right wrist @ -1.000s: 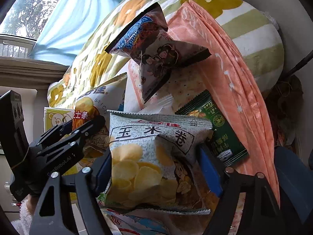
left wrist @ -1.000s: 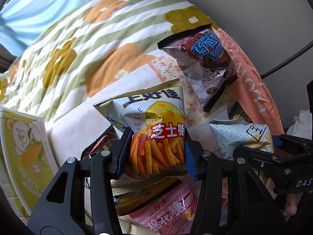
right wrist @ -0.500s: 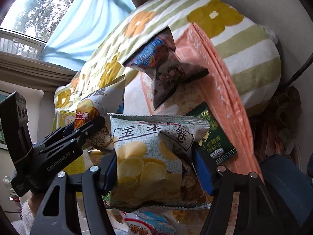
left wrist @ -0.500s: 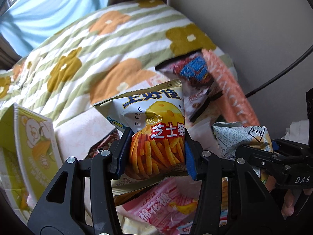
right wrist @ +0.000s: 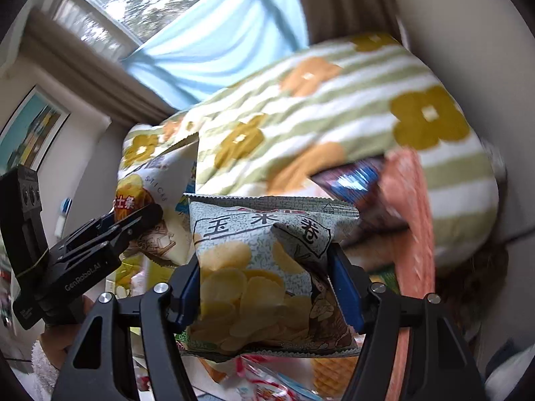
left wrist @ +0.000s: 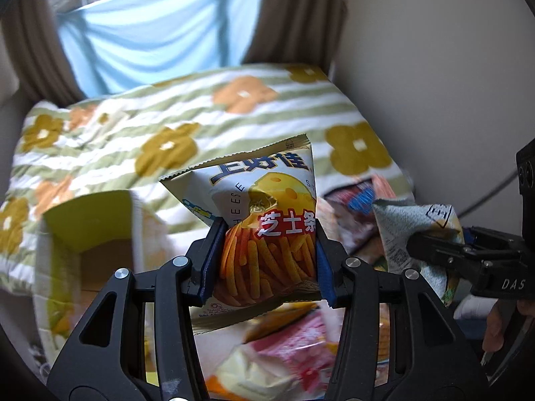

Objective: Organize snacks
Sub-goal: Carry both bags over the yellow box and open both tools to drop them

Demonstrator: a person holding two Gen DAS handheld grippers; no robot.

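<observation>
Both grippers have risen since the earlier frame, lifting their bags clear of the snack pile (left wrist: 284,351). The left gripper (left wrist: 267,260) is clamped on the cheese-stick bag (left wrist: 264,214), white with orange sticks. The right gripper (right wrist: 267,287) is clamped on the corn-roll bag (right wrist: 264,267), grey-green with yellow crisps. Only the left view shows the yellow-green box (left wrist: 90,227) near the bed's left edge. The pile is blurred, possibly marshmallow packs.

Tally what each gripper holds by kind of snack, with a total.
Cheese stick bag, in the left gripper: 1
Corn chip bag, in the right gripper: 1
Total held: 2
</observation>
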